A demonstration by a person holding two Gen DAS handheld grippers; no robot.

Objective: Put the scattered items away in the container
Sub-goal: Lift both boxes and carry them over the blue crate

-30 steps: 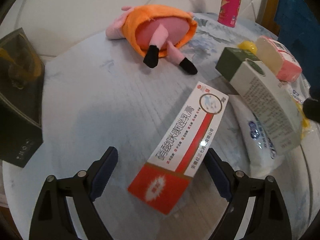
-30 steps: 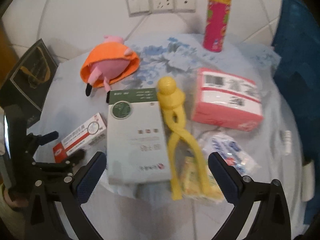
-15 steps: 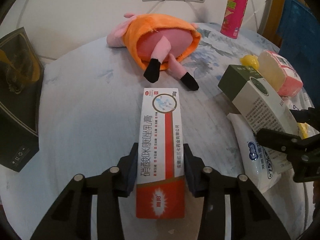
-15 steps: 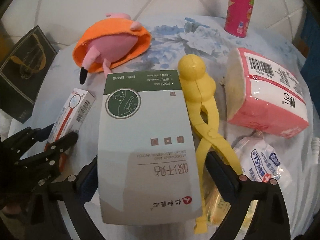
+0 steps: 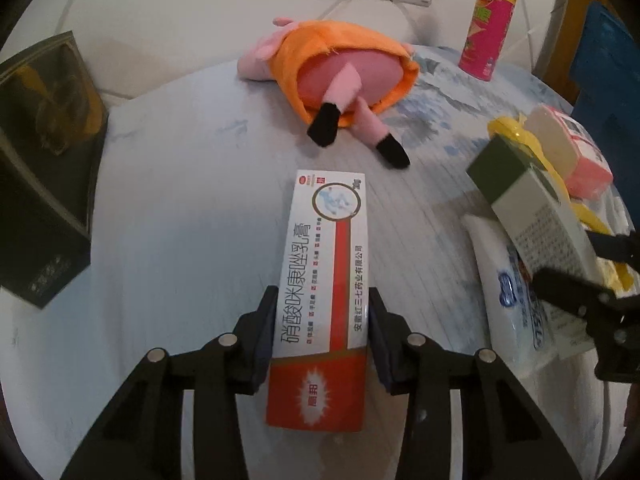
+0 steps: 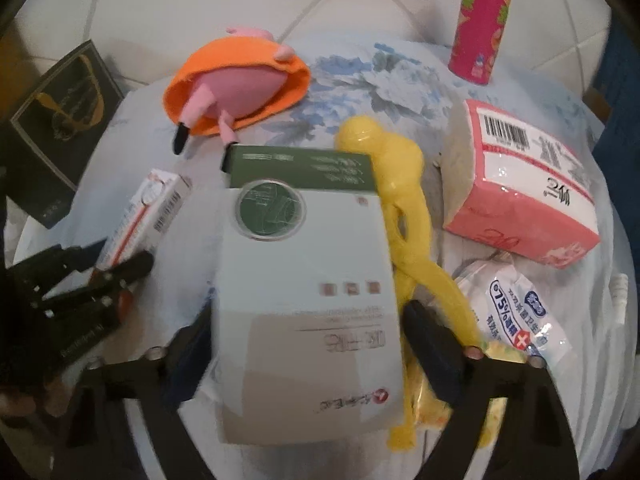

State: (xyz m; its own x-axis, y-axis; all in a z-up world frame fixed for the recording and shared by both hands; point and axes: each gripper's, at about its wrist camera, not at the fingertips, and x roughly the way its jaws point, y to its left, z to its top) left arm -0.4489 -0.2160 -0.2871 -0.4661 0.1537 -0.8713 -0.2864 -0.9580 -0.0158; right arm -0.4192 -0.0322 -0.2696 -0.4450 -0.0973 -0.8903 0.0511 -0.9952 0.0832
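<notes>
Left to right across the cloth-covered table (image 5: 168,208). A dark gift box (image 5: 44,168) with gold print stood at the far left edge; whether it was the container could not be told. Centre-left, the left gripper (image 5: 320,320) was clamped on the long sides of a red-and-white cream carton (image 5: 324,280), near its red end, the carton lying flat and pointing toward a plush pig (image 5: 340,76) in an orange dress. The carton, thin printed card, probably light and stiff but crushable, was best held across its narrow width, as here. Right of centre, the right gripper (image 6: 308,344) straddled a larger white-and-green box (image 6: 304,280); its jaws had just been closing, with the box between them and the pads at or very near its sides, though contact could not be confirmed. This box looked glossy, rigid and light; a hold across the short side near the middle would limit tipping. Touching its right edge lay yellow plastic tongs (image 6: 396,216), smooth and hard. Further right sat a soft pink tissue pack (image 6: 520,184) in slippery film, with a crinkly wipes pouch (image 6: 512,304) below. A pink snack tube (image 6: 480,28) stood upright at the back.
</notes>
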